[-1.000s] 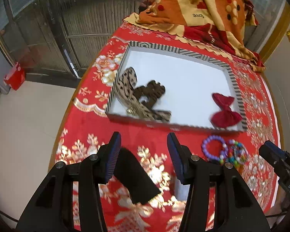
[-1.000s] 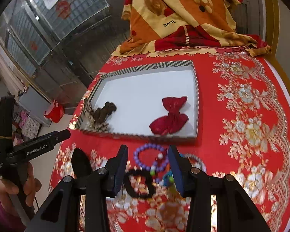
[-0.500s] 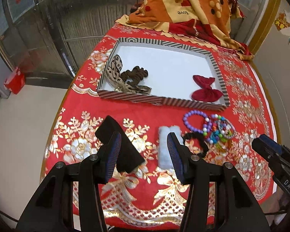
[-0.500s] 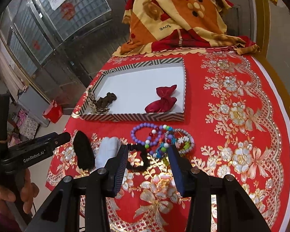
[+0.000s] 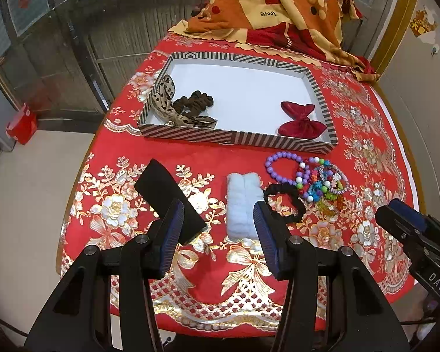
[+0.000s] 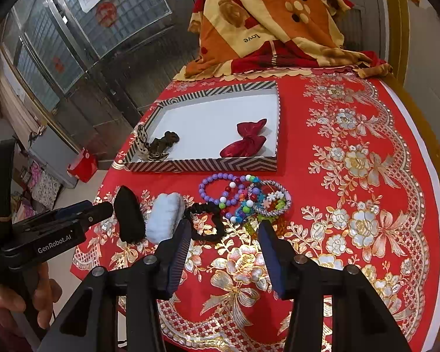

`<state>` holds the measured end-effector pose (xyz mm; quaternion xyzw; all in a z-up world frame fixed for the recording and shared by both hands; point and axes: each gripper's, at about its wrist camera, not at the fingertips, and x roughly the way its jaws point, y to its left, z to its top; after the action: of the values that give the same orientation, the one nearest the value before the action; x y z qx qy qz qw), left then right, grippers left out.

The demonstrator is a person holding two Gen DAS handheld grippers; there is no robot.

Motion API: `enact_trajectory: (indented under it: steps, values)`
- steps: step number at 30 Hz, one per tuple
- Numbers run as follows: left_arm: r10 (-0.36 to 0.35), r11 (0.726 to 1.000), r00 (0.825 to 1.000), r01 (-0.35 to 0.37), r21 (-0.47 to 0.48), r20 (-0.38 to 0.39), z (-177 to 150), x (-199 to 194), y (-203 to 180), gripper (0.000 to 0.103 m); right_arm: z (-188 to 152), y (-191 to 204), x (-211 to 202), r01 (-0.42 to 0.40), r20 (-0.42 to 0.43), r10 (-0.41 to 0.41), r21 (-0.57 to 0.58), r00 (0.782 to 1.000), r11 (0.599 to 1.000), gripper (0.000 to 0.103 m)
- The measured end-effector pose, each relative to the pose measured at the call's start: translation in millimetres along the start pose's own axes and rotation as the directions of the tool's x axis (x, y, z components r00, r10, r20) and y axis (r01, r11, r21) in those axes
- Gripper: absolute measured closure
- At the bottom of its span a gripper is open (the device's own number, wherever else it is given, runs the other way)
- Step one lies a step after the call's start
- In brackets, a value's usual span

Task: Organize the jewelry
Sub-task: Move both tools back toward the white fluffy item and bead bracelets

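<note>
A striped tray [image 5: 237,140] [image 6: 202,165] holds a leopard bow [image 5: 167,99], a brown scrunchie [image 5: 195,102] [image 6: 164,142] and a red bow [image 5: 300,121] [image 6: 246,142]. In front of it on the red cloth lie a black clip [image 5: 168,199] [image 6: 129,217], a pale blue fluffy clip [image 5: 242,205] [image 6: 164,215], a black scrunchie [image 5: 283,202] [image 6: 206,220], a purple bead bracelet [image 5: 281,167] [image 6: 217,189] and several colourful bead bracelets [image 5: 327,183] [image 6: 264,198]. My left gripper [image 5: 218,228] is open and empty above the blue clip. My right gripper [image 6: 224,242] is open and empty near the black scrunchie.
An orange and red blanket [image 5: 278,8] [image 6: 272,23] is piled at the table's far end. The table's front edge runs just below both grippers. A red box [image 5: 22,124] stands on the floor at the left, by metal-framed glass doors [image 6: 82,29].
Both grippers have pulled back from the tray toward the table's front edge, so the loose items now show in full. Both stayed open.
</note>
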<state>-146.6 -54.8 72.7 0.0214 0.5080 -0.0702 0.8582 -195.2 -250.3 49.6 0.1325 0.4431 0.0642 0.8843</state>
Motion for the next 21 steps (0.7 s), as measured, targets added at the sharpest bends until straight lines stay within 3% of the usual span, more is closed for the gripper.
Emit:
enact_trajectory:
  steps: [11,13,21]
  values:
    - [0.003,1.000,1.000,-0.003,0.002,-0.014,-1,3,-3,0.054,1,-4,0,0.020,-0.011,-0.020,-0.004,1.000,1.000,0.055]
    - [-0.002,1.000,1.000,0.002,-0.004,-0.021,-1,4,-1,0.054,1,-4,2,0.030,-0.016,-0.031,-0.012,0.999,0.999,0.050]
    - [-0.100,0.993,0.991,0.094,-0.073,-0.094,-3,21,13,0.054,-4,-13,16,0.054,-0.048,-0.055,-0.012,0.997,0.998,0.046]
